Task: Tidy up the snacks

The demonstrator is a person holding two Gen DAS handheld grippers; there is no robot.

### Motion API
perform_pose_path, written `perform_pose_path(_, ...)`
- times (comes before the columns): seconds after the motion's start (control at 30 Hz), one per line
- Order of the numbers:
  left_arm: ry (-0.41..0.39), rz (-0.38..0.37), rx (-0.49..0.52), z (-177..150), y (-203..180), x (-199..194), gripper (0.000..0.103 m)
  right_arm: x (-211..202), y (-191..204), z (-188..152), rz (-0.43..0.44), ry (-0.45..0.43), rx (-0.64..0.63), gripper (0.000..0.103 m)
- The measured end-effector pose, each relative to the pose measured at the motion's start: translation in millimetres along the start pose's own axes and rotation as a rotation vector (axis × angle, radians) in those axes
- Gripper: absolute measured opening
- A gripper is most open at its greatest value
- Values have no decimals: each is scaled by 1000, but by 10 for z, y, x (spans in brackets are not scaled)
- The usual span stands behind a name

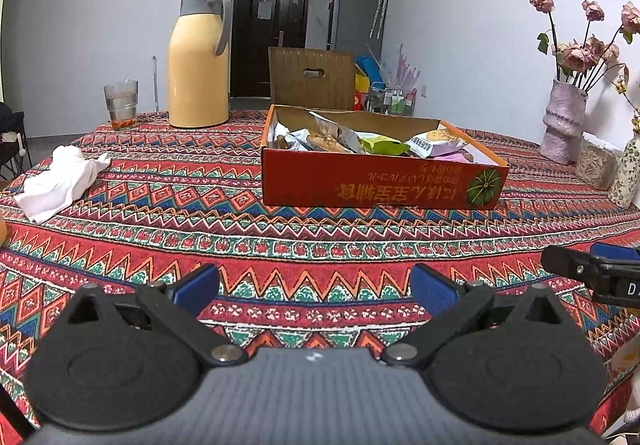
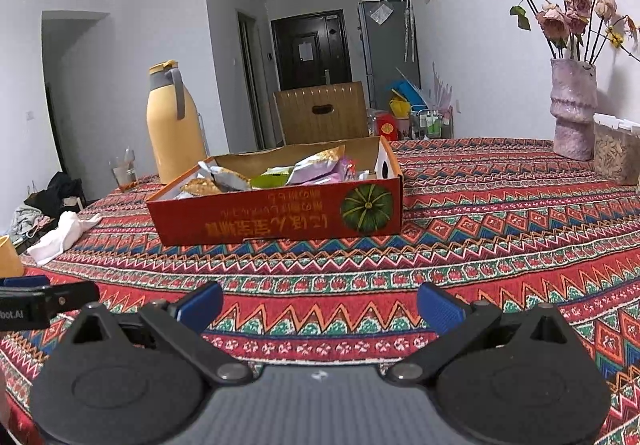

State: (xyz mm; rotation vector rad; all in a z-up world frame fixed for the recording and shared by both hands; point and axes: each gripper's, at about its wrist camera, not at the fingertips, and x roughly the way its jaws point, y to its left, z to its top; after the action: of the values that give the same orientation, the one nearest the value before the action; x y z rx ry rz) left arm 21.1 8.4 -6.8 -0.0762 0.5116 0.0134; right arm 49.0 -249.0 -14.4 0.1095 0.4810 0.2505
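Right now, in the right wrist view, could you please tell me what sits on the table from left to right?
Crumpled white cloth → clear drinking glass → yellow thermos jug → red cardboard snack box → mottled pink ceramic vase → clear seed-filled container.

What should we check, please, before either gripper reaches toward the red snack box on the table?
1. Left gripper open and empty: ok.
2. Right gripper open and empty: ok.
3. Snack packets already inside the red box: ok; their sorting cannot be judged.
4. Loose snacks left on the tablecloth: none visible; cannot tell beyond these views.
5. Path to the box free of obstacles: ok; only bare cloth lies between.
6. White cloth, glass and thermos clear of the box: ok, all stand apart to its left.
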Motion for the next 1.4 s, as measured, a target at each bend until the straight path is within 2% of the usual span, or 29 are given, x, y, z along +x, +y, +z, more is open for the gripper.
perform_pose_path(1.4, 7, 7, 1, -25, -13, -3, 103, 16, 34, -86, 19, 28, -10, 103)
